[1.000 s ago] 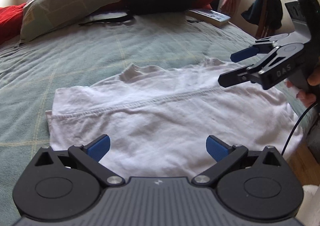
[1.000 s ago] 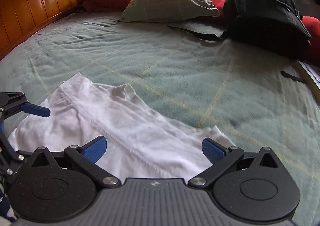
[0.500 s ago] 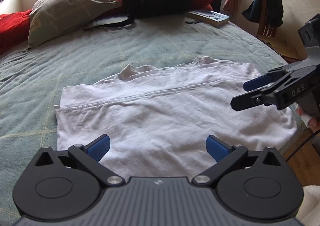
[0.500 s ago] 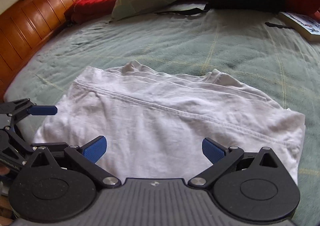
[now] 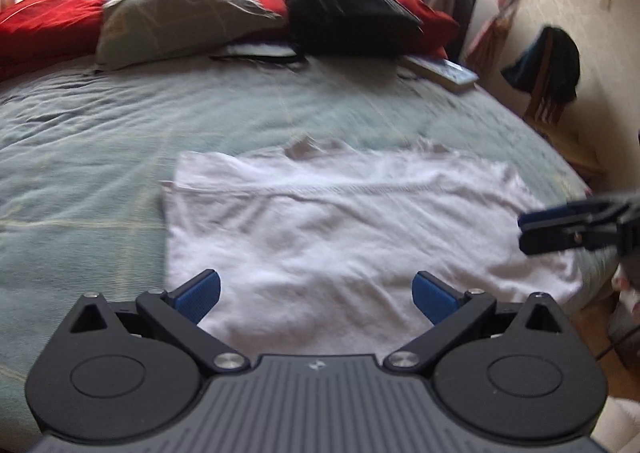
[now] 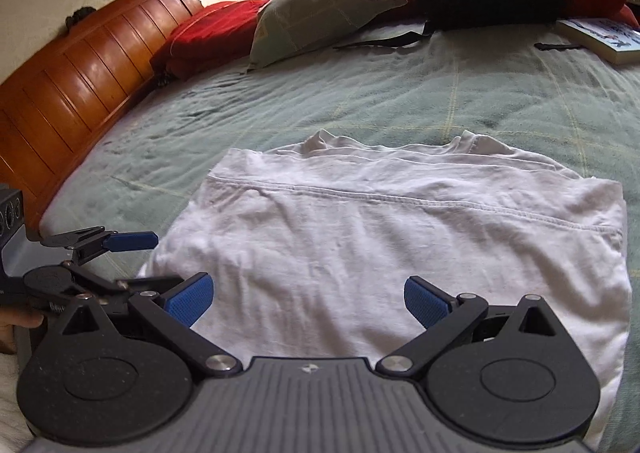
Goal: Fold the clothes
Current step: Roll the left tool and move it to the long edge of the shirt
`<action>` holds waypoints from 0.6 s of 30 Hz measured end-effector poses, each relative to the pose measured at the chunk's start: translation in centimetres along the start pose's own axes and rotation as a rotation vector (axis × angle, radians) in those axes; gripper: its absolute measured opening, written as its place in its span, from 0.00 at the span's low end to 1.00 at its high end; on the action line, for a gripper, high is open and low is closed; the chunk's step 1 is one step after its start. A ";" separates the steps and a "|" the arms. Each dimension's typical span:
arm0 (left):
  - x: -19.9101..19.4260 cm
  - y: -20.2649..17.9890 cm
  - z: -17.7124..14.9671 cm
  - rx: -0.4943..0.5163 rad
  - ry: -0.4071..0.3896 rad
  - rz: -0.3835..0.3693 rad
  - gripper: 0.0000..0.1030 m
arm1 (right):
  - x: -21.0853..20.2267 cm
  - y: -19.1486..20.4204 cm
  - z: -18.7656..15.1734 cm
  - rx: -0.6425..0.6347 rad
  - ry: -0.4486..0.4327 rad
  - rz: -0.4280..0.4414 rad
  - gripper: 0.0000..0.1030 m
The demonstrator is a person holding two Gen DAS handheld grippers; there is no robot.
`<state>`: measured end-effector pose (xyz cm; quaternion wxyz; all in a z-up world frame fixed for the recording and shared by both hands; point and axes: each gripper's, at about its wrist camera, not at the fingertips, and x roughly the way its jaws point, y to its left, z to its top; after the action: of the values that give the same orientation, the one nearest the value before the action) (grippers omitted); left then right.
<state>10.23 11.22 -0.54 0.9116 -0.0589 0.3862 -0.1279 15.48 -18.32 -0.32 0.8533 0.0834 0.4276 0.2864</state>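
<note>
While spread flat, one white garment [image 6: 384, 253].

White shirt [image 5: 340, 229] [image 6: 384, 245] is lying flat on the green bedspread [image 5: 100, 141] [image 6: 280, 101], already folded into a broad rectangle. A stitched hem is running across it side to side, showing toward 12 o'clock of the cloth's middle. Two small bunched folds are poking out along the far edge, at about 11 and 1 o'clock. Surface is showing soft wrinkles. Near edge is passing out of sight at 6 o'clock in both views. Left wrist view is blurring the fabric detail.
</note>
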 end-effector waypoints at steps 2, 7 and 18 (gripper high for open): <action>0.2 2.5 0.1 -0.095 -0.002 -0.043 0.99 | 0.3 0.3 0.2 0.008 -0.004 0.000 1.00; 0.9 8.6 0.3 -0.332 -0.005 -0.154 0.98 | 1.2 0.9 0.6 0.005 0.000 0.016 1.00; 6.4 13.1 0.3 -0.545 0.136 -0.384 0.98 | 3.1 -0.1 1.3 0.025 0.019 0.039 1.00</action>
<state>17.22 22.06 -7.45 0.7937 -0.3633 0.4481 -0.1932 17.99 -16.55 -1.68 0.8425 0.0997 0.4374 0.2983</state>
